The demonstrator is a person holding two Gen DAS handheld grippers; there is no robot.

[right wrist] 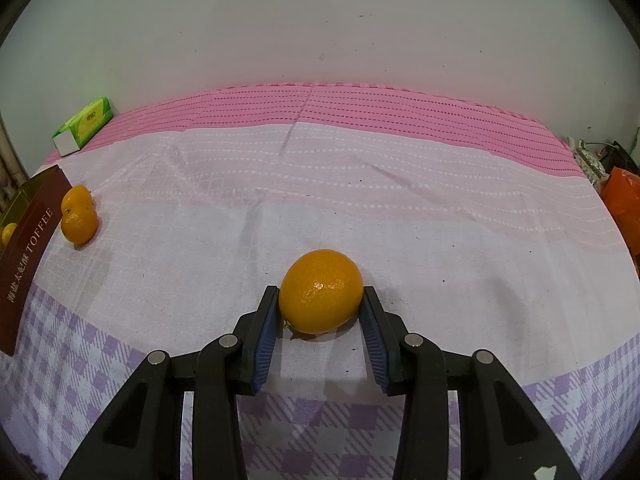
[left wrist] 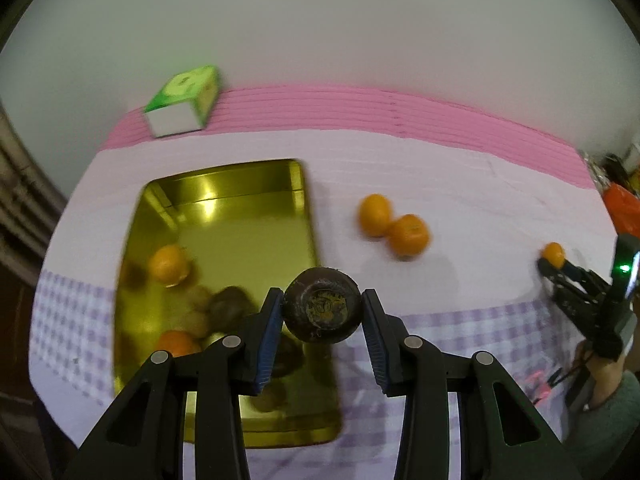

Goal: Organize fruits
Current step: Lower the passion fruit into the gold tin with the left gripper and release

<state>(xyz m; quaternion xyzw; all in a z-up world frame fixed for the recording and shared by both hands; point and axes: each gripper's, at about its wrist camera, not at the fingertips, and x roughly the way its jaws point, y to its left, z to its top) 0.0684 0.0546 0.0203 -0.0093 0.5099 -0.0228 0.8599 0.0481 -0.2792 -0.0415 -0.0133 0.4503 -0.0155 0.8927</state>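
Observation:
My left gripper is shut on a dark brown round fruit, held in the air over the right rim of the gold tin tray. The tray holds oranges and several brown fruits. Two oranges lie together on the cloth to the tray's right. In the right wrist view my right gripper is shut on an orange that rests on the tablecloth. That same gripper with its orange appears at the far right of the left wrist view.
A green tissue pack lies at the back left on the pink band of cloth. The tin's dark red side stands at the left edge, two oranges beside it. An orange bag and clutter sit beyond the table's right end.

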